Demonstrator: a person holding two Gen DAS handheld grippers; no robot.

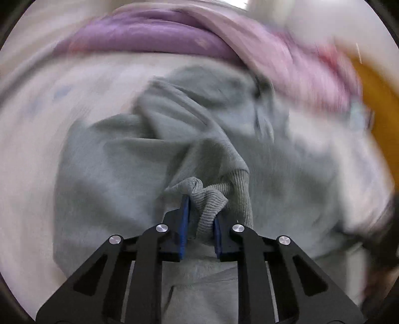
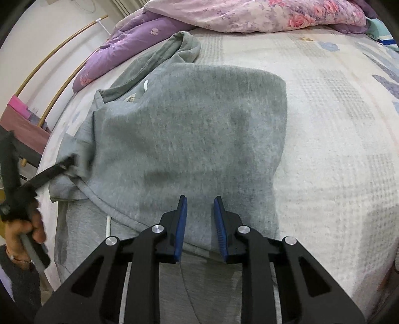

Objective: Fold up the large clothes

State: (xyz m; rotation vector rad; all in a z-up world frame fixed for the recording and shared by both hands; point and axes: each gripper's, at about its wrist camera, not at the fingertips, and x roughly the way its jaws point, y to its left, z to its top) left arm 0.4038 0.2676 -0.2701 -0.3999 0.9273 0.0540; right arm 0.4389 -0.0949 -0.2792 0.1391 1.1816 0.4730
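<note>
Grey hoodie (image 2: 189, 129) lies spread on the bed (image 2: 336, 129), its body partly folded over, with the hood (image 2: 182, 47) toward the far side near a purple quilt (image 2: 129, 42) and a pink floral quilt (image 2: 261, 15). At the hoodie's left edge the left claw (image 1: 199, 206) is clenched on a bunched ribbed cuff (image 1: 209, 199); its own view is badly motion-blurred. The right claw (image 2: 200, 206) hovers over the near part of the hoodie, its blue pads (image 2: 180, 224) apart and gripping nothing. A white drawstring (image 2: 108, 224) shows beneath the near fold.
</note>
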